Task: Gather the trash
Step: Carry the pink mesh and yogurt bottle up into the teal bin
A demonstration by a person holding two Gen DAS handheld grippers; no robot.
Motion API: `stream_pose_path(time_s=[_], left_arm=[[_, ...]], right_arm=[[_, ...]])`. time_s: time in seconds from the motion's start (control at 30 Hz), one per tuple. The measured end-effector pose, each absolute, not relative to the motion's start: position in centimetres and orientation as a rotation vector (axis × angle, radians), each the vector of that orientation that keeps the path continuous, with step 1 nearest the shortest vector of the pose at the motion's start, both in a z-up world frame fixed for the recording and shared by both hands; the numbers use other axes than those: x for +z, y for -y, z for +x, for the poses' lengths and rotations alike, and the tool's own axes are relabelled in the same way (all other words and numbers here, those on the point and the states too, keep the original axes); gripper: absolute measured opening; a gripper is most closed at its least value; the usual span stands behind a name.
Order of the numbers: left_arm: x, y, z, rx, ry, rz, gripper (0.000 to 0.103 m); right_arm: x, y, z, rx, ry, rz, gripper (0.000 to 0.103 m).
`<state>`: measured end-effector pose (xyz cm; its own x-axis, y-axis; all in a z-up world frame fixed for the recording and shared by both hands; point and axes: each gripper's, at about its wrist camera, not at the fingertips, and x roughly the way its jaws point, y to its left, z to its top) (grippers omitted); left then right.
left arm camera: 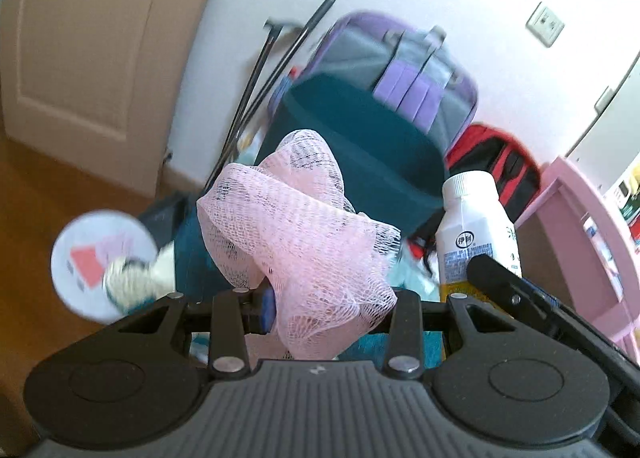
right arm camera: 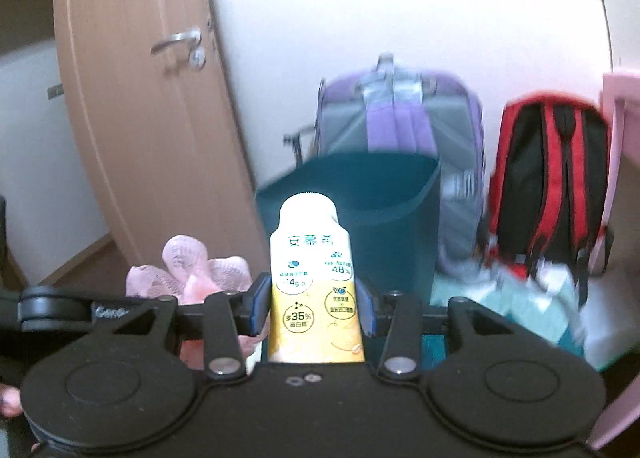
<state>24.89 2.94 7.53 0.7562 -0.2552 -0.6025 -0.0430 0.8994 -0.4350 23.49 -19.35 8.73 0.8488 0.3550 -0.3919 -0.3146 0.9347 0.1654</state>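
My left gripper [left arm camera: 328, 310] is shut on a pink mesh net [left arm camera: 296, 234], which bulges up between its fingers. My right gripper [right arm camera: 314, 308] is shut on a white and yellow yogurt bottle [right arm camera: 314, 290], held upright. Both are held in front of a dark teal trash bin [right arm camera: 384, 209], whose open top shows in the left wrist view [left arm camera: 360, 137]. The bottle also shows at the right of the left wrist view [left arm camera: 472, 225], and the net at the left of the right wrist view [right arm camera: 188, 274]. A round white lid [left arm camera: 100, 258] lies blurred at the left.
A purple and grey backpack [right arm camera: 400, 117] and a red and black backpack [right arm camera: 548, 177] lean on the white wall behind the bin. A wooden door [right arm camera: 140, 97] stands at the left. Pink furniture [left arm camera: 580, 225] is at the right. Black rods [left arm camera: 276, 69] lean by the bin.
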Motion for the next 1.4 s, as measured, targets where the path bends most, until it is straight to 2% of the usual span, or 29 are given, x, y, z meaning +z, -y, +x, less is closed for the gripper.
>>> stream_pose_path(time_s=[0.3, 0.47, 0.9, 1.17, 1.4], left_arm=[[16.0, -1.2, 30.9, -0.157, -0.59, -0.349, 0.038], [17.5, -0.2, 35.9, -0.152, -0.586, -0.302, 0.038], [11.5, 1.8, 46.3, -0.165, -0.746, -0.223, 0.038], [8.1, 2.3, 48.7, -0.157, -0.82, -0.155, 0.038], [6.4, 2.5, 49.8, -0.163, -0.862, -0.135, 0.043]], right_arm=[[14.7, 19.8, 29.6, 0.305, -0.356, 0.092, 0.043], [15.9, 19.1, 33.6, 0.287, -0.354, 0.066, 0.043], [10.8, 18.7, 42.7, 0.274, -0.494, 0.019, 0.043], [8.0, 18.2, 45.6, 0.263, -0.581, -0.039, 0.043], [6.7, 18.0, 46.6, 0.255, -0.638, -0.066, 0.044]])
